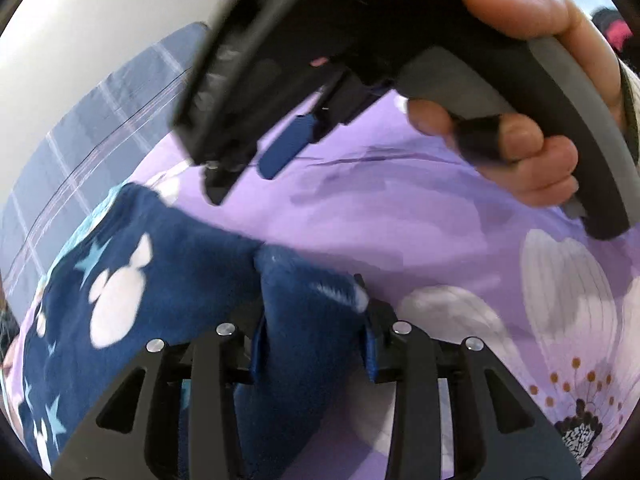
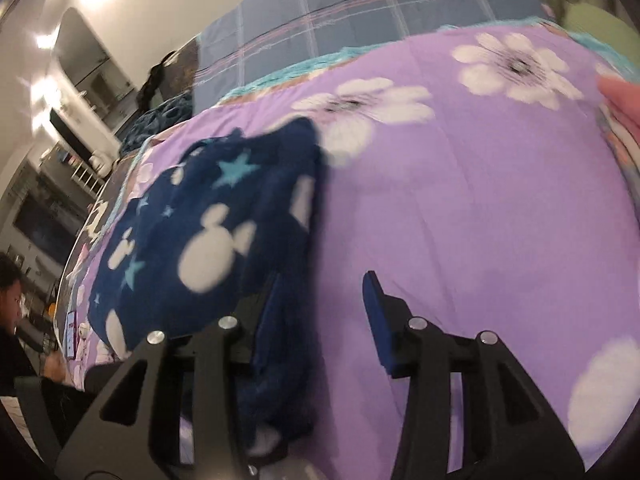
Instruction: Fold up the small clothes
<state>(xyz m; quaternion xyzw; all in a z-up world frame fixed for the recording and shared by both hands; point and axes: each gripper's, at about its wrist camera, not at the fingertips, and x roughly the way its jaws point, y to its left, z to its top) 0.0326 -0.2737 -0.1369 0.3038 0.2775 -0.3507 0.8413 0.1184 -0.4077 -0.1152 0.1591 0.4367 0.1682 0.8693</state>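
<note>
While the left gripper (image 1: 312,320) has its jaws clenched on a bunched edge of the navy fleece garment (image 1: 132,280) on the purple bedspread (image 1: 400,216), the right gripper (image 2: 316,312) stands released beside it; pull the edge taut and flat before creasing.

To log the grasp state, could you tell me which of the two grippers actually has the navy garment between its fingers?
The left gripper: the navy garment fills the gap between its fingers. The right gripper is open, the garment only beside its left finger.
</note>
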